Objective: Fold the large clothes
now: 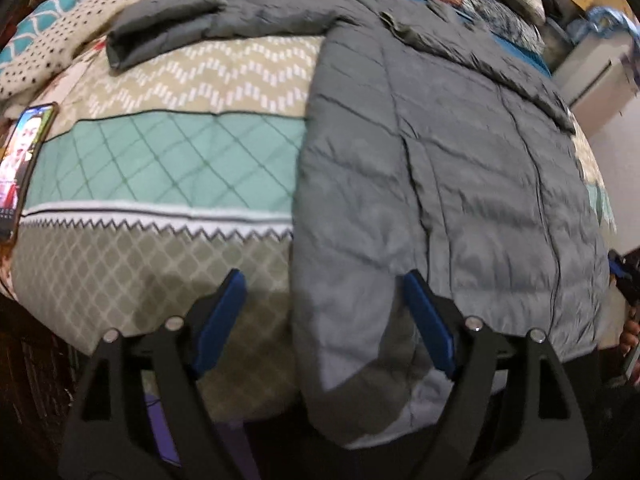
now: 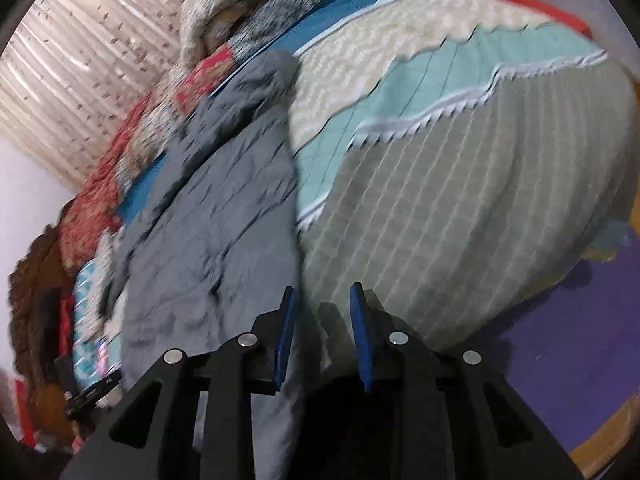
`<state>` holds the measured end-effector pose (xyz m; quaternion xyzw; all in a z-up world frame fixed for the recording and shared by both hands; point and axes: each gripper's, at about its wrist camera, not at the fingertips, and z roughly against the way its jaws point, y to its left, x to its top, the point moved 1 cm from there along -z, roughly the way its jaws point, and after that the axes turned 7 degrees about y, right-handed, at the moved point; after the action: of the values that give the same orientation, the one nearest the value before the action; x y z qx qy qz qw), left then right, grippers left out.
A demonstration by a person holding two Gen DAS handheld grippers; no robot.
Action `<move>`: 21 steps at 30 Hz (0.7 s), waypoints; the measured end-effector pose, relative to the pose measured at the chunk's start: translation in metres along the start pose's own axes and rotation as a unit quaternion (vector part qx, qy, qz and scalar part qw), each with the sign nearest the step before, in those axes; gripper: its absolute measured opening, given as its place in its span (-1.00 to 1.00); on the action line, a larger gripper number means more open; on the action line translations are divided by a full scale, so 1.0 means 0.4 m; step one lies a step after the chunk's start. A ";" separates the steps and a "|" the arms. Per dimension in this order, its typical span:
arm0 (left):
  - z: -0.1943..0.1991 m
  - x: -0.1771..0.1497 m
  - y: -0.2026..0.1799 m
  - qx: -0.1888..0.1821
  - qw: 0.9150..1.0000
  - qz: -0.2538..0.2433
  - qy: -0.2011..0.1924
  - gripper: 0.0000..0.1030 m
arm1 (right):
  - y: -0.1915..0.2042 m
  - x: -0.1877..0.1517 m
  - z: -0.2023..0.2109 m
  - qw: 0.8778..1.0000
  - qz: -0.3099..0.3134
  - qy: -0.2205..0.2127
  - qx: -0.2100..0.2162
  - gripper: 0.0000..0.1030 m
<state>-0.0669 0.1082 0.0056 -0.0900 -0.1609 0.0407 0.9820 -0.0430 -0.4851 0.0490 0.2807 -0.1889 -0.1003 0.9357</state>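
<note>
A large grey quilted jacket (image 1: 452, 184) lies flat on the patterned bed quilt (image 1: 168, 148), its hem toward me and one sleeve (image 1: 180, 28) stretched to the far left. My left gripper (image 1: 322, 280) is open wide, its jaws straddling the jacket's near left hem corner. In the right wrist view the jacket (image 2: 216, 216) lies left of centre on the quilt (image 2: 460, 184). My right gripper (image 2: 322, 294) is open, hovering over the jacket's right edge near the hem, holding nothing.
A lit phone (image 1: 24, 160) lies at the quilt's left edge. Pillows and blankets (image 1: 52, 40) are heaped at the far side. A curtain (image 2: 80, 72) hangs behind the bed. A purple mat (image 2: 560, 360) covers the floor below the bed edge.
</note>
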 end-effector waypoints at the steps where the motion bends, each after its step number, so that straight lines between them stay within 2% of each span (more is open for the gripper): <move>1: -0.001 -0.006 -0.002 0.001 1.000 -0.004 0.003 0.52 | 0.003 -0.016 -0.003 1.000 0.002 0.009 0.015 -1.00; 8: -0.028 -0.079 0.007 -0.031 0.998 0.004 0.050 0.54 | 0.010 -0.115 -0.038 0.993 -0.005 0.079 0.082 -1.00; 9: -0.030 -0.087 0.004 -0.035 0.998 0.004 0.055 0.21 | 0.015 -0.123 -0.038 0.994 0.004 0.084 0.071 -1.00; 10: -0.032 -0.097 -0.003 -0.043 0.997 0.002 0.060 -0.02 | 0.022 -0.131 -0.033 0.995 0.021 0.084 0.053 -1.00; 11: -0.034 -0.104 -0.010 -0.051 0.997 -0.002 0.065 -0.51 | 0.033 -0.132 -0.017 0.995 0.044 0.078 0.040 -1.00; 12: -0.032 -0.110 -0.019 -0.052 0.996 -0.006 0.065 -0.66 | 0.040 -0.127 0.003 0.995 0.056 0.067 0.040 -1.00; 14: -0.014 -0.119 -0.047 -0.048 0.997 -0.021 0.055 -0.82 | 0.049 -0.107 0.043 0.996 0.075 0.048 0.032 -1.00; 15: -0.007 -0.121 -0.060 -0.062 0.996 -0.028 0.056 -0.91 | 0.053 -0.096 0.062 0.995 0.087 0.040 0.024 -1.00; 17: 0.006 -0.130 -0.091 -0.079 0.994 -0.043 0.058 -0.91 | 0.051 -0.081 0.084 0.994 0.105 0.033 0.003 -1.00; 21: -0.014 -0.156 -0.134 -0.067 0.993 -0.074 0.068 -0.90 | 0.002 -0.079 0.050 0.994 0.088 0.054 -0.033 -1.00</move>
<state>-0.1215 0.0481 -0.0087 -0.1462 -0.1018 -0.0489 0.9828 -0.0798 -0.4850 0.0553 0.2366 -0.1592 -0.0082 0.9585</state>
